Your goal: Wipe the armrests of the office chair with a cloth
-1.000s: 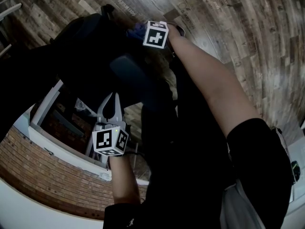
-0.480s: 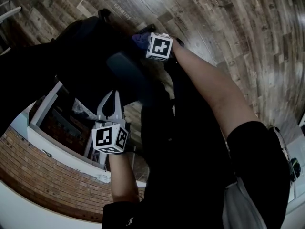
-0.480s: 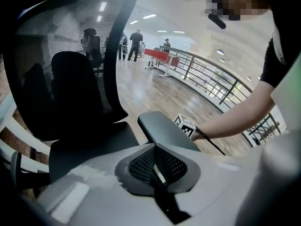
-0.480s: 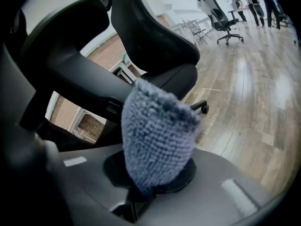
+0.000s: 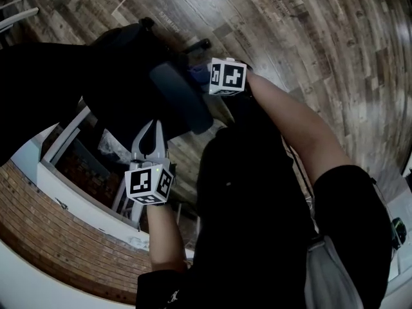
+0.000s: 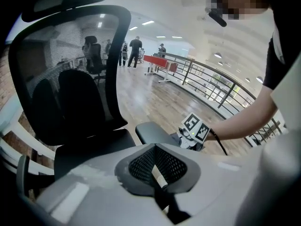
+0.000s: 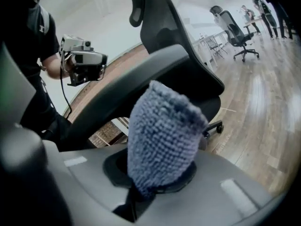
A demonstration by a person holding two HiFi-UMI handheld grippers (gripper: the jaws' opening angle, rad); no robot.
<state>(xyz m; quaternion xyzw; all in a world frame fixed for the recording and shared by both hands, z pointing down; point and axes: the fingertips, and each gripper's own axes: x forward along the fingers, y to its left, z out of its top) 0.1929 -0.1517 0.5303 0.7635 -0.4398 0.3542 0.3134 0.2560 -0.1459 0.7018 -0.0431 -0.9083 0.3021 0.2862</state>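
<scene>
The blue-grey cloth (image 7: 162, 135) sits at the near end of the armrest (image 5: 181, 98), clamped at its base by the right gripper (image 7: 141, 196). Its fluffy bulk sticks out past the jaws, I'd guess so that a soft pad meets the armrest rather than hard jaws. The left gripper (image 6: 159, 179) hangs back on the seat side of the armrest, jaws drawn together on nothing. It looks spare for now, perhaps kept near to steady the chair (image 5: 122, 76).

By my count there are one cloth, two grippers and one chair in use. One armrest is in plain sight. The other armrest I can't make out with any certainty.
</scene>
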